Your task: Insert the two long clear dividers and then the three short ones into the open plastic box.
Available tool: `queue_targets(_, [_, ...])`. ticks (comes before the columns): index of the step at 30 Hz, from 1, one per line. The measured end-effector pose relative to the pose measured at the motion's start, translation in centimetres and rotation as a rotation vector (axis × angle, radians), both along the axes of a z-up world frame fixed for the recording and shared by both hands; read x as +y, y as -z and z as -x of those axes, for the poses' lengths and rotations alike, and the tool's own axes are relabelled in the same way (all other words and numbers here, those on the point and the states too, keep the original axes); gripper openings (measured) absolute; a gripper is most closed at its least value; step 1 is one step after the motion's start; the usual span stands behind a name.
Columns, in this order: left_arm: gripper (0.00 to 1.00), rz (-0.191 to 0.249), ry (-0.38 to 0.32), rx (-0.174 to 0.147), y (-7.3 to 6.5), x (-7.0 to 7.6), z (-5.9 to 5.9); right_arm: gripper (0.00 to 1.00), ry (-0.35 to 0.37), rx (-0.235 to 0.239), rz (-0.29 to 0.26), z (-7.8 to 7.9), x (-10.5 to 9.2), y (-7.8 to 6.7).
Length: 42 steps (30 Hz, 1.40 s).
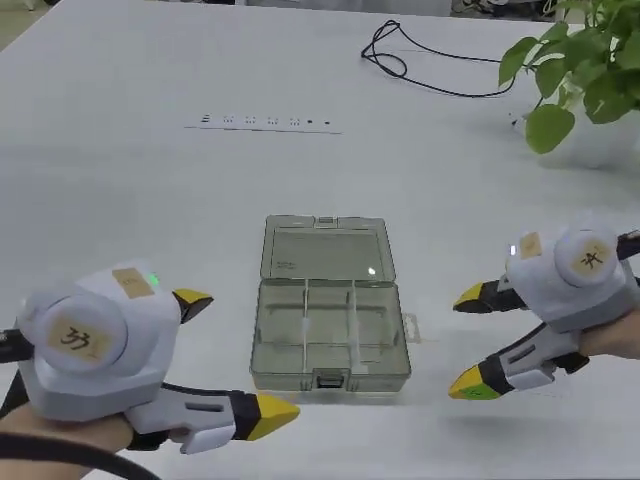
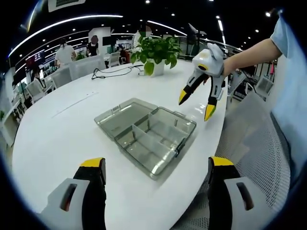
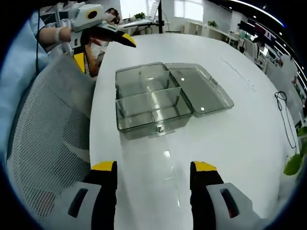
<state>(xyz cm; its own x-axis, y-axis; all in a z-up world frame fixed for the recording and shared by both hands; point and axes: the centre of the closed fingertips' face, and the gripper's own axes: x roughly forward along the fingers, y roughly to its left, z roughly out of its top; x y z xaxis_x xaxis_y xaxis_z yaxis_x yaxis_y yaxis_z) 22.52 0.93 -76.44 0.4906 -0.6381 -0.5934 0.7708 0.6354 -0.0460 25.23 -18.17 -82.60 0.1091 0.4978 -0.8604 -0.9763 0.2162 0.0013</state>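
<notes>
The clear plastic box [image 1: 380, 372] lies open at the table's middle, its lid [image 1: 325, 248] folded flat behind it. Clear dividers [image 1: 305, 322] stand upright inside and split the base into compartments; a second one [image 1: 352, 322] runs parallel to it. My left gripper [image 1: 235, 355] hovers open to the left of the box, holding nothing. On the box's right side my right gripper [image 1: 465, 340] is open and holds nothing. From the left gripper [image 2: 156, 165] the box [image 2: 148, 134] lies ahead with the right gripper [image 2: 196, 104] beyond it. From the right gripper [image 3: 153, 167] the box [image 3: 153, 103] and the left gripper [image 3: 103, 50] are ahead.
A potted plant [image 1: 580, 60] stands at the back right, with a black cable [image 1: 420, 65] coiled beside it. A flush socket strip [image 1: 265, 122] sits in the white table behind the box. A mesh chair [image 3: 48, 143] is at the table's near edge.
</notes>
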Motion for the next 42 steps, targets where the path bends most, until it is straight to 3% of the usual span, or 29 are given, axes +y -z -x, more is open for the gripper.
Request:
queue_targets(1, [0.90, 0.002, -0.002, -0.001, 0.0, 0.0, 0.0, 0.58, -0.021, -0.013, 0.011, -0.1, 0.1, 0.2])
queue_targets(4, [0.90, 0.004, -0.004, -0.002, 0.0, 0.0, 0.1, 0.51, -0.028, 0.009, 0.033, 0.0, 0.1, 0.7])
queue_targets(6, [0.89, 0.007, -0.006, -0.001, 0.0, 0.0, 0.2, 0.49, -0.057, -0.005, 0.097, -0.2, -0.6, 1.3])
queue_targets(12, [0.89, 0.005, -0.006, 0.001, 0.1, 0.1, 0.4, 0.42, -0.075, 0.023, 0.131, -0.1, -0.8, 2.3])
queue_targets(30, [0.89, 0.018, -0.014, 0.014, 0.5, 0.1, 0.5, 0.33, -0.130, 0.006, 0.181, 0.1, -0.8, 2.9])
queue_targets(42, [0.89, 0.035, -0.023, 0.012, 0.5, 0.2, 0.4, 0.32, -0.107, -0.002, 0.207, 0.1, -0.9, 2.8])
